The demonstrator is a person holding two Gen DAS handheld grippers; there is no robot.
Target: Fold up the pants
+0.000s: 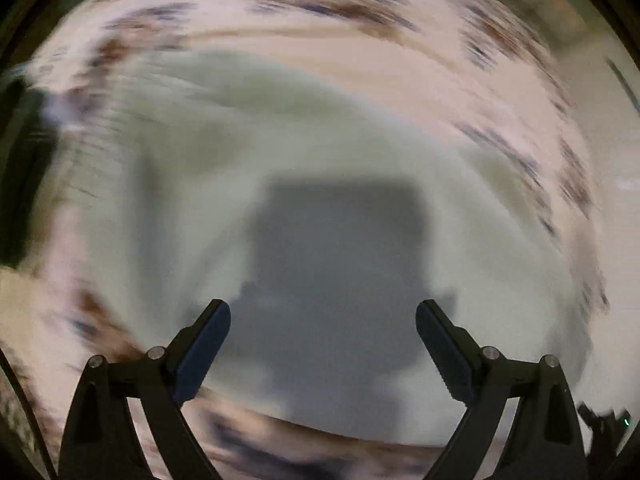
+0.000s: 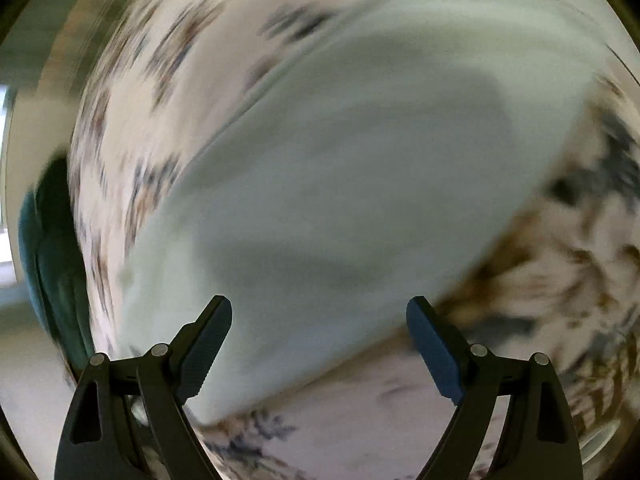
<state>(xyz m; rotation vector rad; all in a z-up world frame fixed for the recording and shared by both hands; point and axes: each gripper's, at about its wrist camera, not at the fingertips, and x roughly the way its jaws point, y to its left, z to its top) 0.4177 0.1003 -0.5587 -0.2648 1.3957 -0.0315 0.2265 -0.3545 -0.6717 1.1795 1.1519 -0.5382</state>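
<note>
In the left wrist view, the left tongs [image 1: 323, 320] stand spread and empty above the pale pants [image 1: 320, 152], which fill the frame's centre on a floral cloth [image 1: 328, 8]. In the right wrist view, the right tongs [image 2: 319, 316] are likewise spread, with the pants [image 2: 360, 160] running from lower left to upper right; a teal thing [image 2: 52, 248] sits at the left edge, blurred.

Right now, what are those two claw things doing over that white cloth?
A person holds a gripper in each hand to fold pants. The pale pants lie on a flowery patterned cover. The left gripper and the right gripper both point down over the pants with jaws wide open and nothing between them. Both pictures are blurry, so how far the folding has got is hard to tell.
</note>
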